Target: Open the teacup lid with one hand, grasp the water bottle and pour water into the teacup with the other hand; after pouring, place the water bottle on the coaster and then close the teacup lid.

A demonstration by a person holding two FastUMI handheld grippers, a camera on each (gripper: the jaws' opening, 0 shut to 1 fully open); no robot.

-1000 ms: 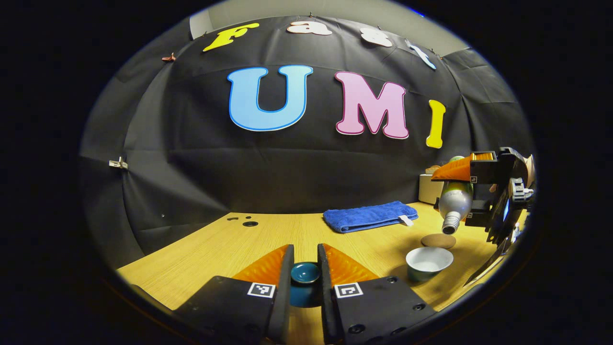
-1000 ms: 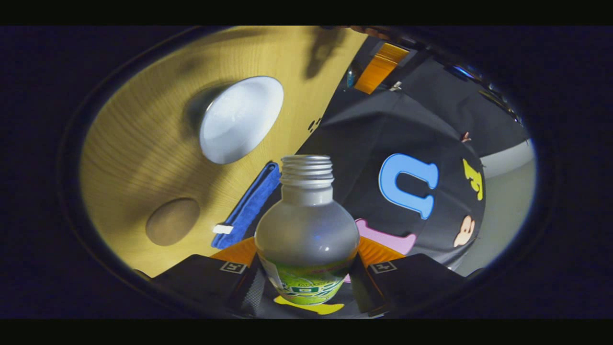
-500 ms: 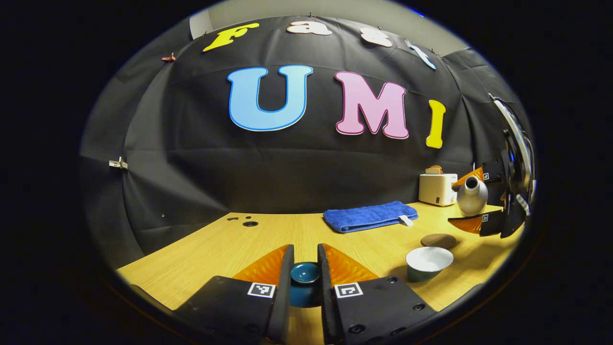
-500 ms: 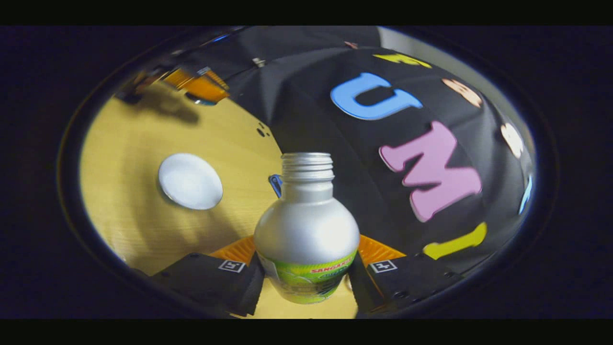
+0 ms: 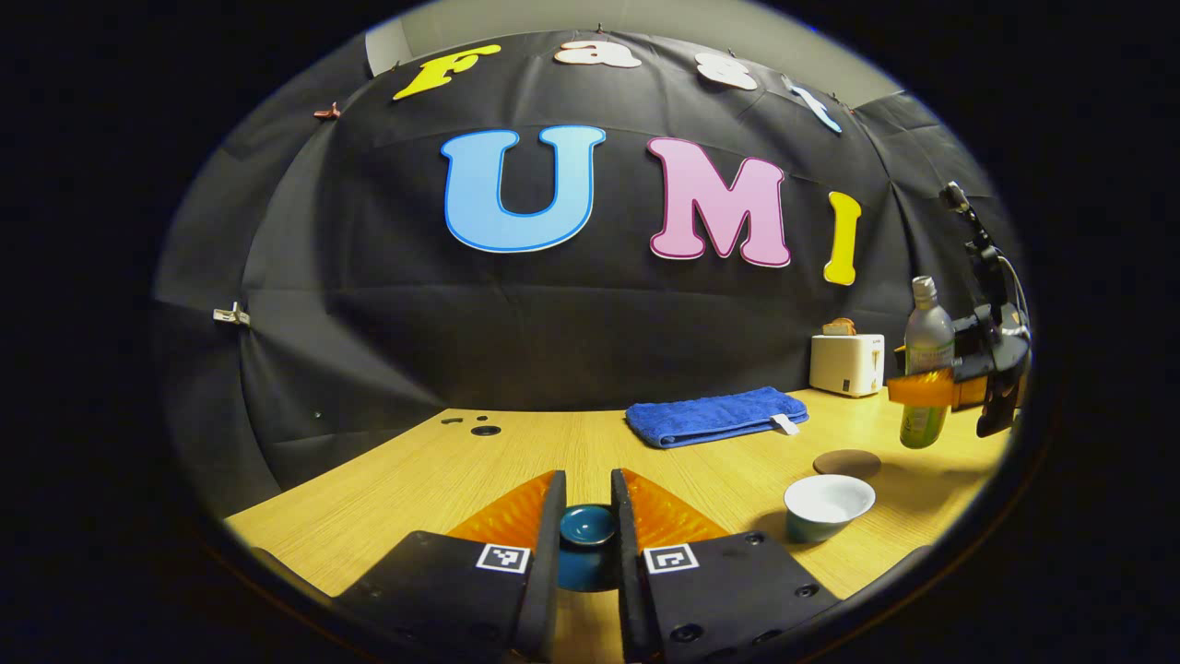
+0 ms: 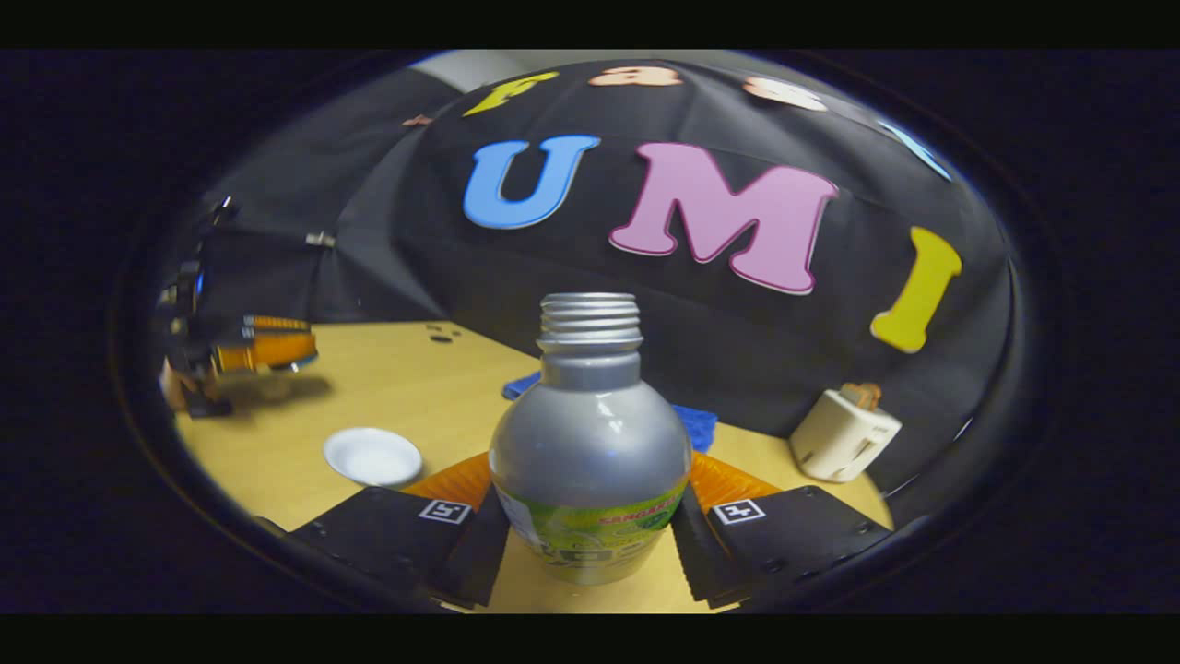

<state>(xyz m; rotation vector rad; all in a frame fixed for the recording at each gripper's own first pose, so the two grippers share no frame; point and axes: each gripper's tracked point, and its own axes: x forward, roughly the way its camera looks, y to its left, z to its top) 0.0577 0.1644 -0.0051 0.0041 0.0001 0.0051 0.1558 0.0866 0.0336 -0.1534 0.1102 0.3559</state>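
Left gripper view: the left gripper (image 5: pixel 588 535) sits low over the table (image 5: pixel 415 480), its two fingers pinching the dark blue lid (image 5: pixel 588 526) between them, one finger on each side. The cup (image 5: pixel 828 505) stands open at about 3 o'clock from the lid, well apart from it, with bare wood between. A round brown coaster (image 5: pixel 846 462) lies just behind the cup, at its 12 o'clock. The bottle (image 5: pixel 925 364) hangs upright in the air at 1 o'clock from the coaster, gripped around its middle by the right gripper (image 5: pixel 926 387); its base is off the table. A blue towel (image 5: pixel 714 416) lies folded along the back of the table, near the wall, and a white toaster (image 5: pixel 846 363) stands at the towel's 2 o'clock. Open wood stretches from the lid toward 10 o'clock, up to two small dark holes (image 5: pixel 482 430) near the back edge.

Right gripper view: the right gripper's two fingers are clamped on the bottle's labelled lower body, its uncapped threaded neck pointing up. The cup shows at 9 o'clock from the bottle, the toaster at 3 o'clock, and the left gripper farther off at 9 to 10 o'clock near the far table edge.
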